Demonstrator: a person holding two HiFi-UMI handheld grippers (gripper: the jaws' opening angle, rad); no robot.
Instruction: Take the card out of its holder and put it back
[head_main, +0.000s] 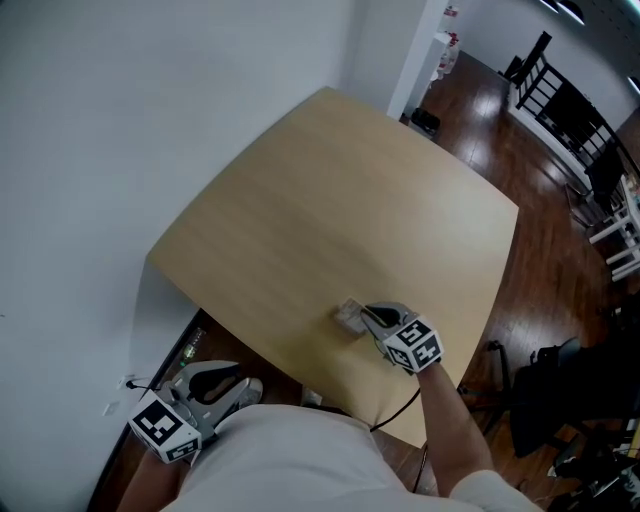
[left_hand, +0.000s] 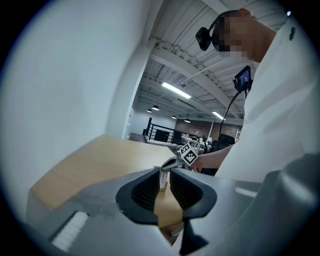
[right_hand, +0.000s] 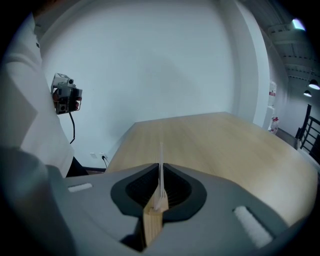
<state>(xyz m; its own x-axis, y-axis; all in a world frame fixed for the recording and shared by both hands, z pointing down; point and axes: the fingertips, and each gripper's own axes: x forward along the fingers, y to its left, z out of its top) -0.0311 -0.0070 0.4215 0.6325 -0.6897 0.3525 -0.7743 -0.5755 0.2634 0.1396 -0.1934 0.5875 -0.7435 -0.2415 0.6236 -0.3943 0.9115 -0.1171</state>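
My right gripper reaches over the near part of the pale wooden table and is shut on a thin white card. In the right gripper view the card stands edge-on, pinched between the dark pads. I cannot tell a holder apart from the card. My left gripper hangs off the table's near edge beside my torso. Its jaws stand slightly apart with nothing between them. Through the gap in the left gripper I see the upright card and the right gripper far across the table.
A white wall runs along the table's left side, with a socket and cable on the floor below. Dark wooden floor lies to the right, with black chairs and a black railing further off.
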